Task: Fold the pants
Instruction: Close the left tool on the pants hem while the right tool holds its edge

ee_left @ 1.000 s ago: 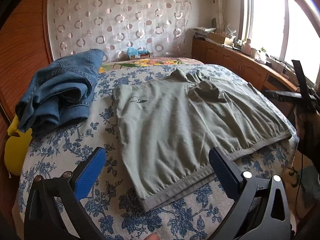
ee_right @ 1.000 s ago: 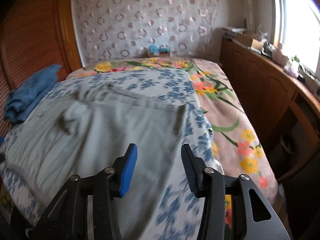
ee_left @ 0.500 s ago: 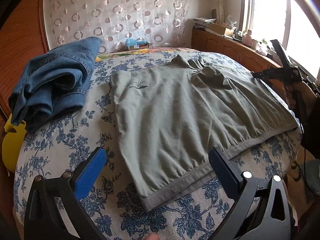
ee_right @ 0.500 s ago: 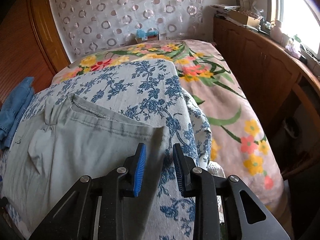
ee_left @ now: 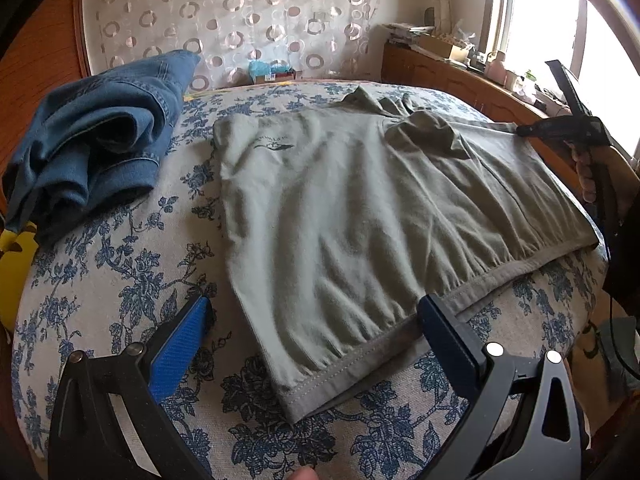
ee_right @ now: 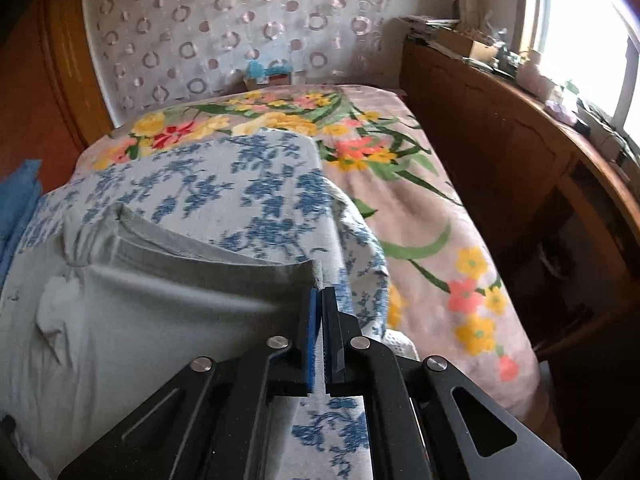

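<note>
- Two grippers work over a bed (ee_left: pixel 120 280) covered by a blue-flowered sheet, where the grey-green pants (ee_left: pixel 360 216) lie spread flat across the middle.
- The left gripper (ee_left: pixel 316 320) hovers above the near waistband edge with its fingers (ee_left: pixel 180 344) spread wide; the hem corner lies below and between them, and the pads do not touch it.
- The right gripper (ee_right: pixel 319 300) has its fingers drawn tight together at the far right corner of the pants (ee_right: pixel 160 300); its jaws have just been closing, and the cloth's corner edge sits right at the tips, pulled slightly taut towards them.
- In the left wrist view the right gripper (ee_left: pixel 560 130) shows at the pants' far right edge, with a hand (ee_left: pixel 586 176) holding its grip.
- A bundle of blue jeans (ee_left: pixel 100 140) lies on the bed's left side, apart from the pants.
- A floral blanket (ee_right: pixel 420 208) covers the bed beyond the sheet.
</note>
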A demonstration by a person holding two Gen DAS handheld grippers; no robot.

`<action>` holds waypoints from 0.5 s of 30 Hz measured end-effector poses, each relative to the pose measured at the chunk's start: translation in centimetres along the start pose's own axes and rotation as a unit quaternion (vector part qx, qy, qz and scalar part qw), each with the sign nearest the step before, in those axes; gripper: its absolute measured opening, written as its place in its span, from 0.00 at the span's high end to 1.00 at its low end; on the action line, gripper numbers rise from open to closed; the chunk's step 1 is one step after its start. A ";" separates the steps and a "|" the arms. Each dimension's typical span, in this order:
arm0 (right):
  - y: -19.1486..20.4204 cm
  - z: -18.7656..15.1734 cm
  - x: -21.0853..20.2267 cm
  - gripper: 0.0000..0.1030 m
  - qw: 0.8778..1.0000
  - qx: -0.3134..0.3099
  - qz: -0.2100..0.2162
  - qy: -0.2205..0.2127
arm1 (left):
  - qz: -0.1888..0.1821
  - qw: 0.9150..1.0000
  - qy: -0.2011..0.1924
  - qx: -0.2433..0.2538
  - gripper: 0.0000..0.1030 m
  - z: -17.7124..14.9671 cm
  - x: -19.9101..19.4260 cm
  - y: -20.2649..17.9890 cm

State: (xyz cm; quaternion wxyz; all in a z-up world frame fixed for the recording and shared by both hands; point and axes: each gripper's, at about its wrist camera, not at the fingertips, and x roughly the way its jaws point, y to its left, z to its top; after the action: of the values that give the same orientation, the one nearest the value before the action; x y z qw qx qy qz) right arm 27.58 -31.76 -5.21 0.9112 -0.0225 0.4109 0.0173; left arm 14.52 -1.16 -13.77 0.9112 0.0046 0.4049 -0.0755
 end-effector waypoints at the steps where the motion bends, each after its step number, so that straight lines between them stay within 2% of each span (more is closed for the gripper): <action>1: 0.1 -0.1 -0.1 0.98 1.000 -0.005 -0.004 -0.005 | -0.001 1.000 0.000 -0.001 0.00 0.0 0.0 0.0; 5: -0.1 -0.8 -1.7 0.94 1.000 0.000 0.003 -0.011 | 0.000 1.000 0.001 -0.005 0.00 0.0 -0.2 0.2; 9: 1.0 -2.7 -5.0 0.88 0.998 -0.028 0.033 -0.038 | -0.005 1.000 -0.002 -0.014 0.01 -0.4 -1.0 0.8; 12: 1.8 -5.1 -7.4 0.73 0.995 -0.046 0.067 -0.051 | -0.008 1.000 -0.003 -0.022 0.04 -0.7 -1.6 1.3; 14: 2.2 -6.7 -8.8 0.55 0.994 -0.059 0.077 -0.058 | -0.011 0.999 -0.002 -0.030 0.06 -0.8 -1.8 1.8; 15: 2.4 -7.5 -9.4 0.54 0.993 -0.062 0.085 -0.060 | -0.013 0.999 -0.003 -0.036 0.08 -1.0 -2.1 2.1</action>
State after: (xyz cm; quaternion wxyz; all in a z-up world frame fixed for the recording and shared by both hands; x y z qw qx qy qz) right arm 15.58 -29.85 -3.19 0.9264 -0.0430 0.3537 0.1218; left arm 12.73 1.24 -12.96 0.9112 -0.0335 0.4042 -0.0724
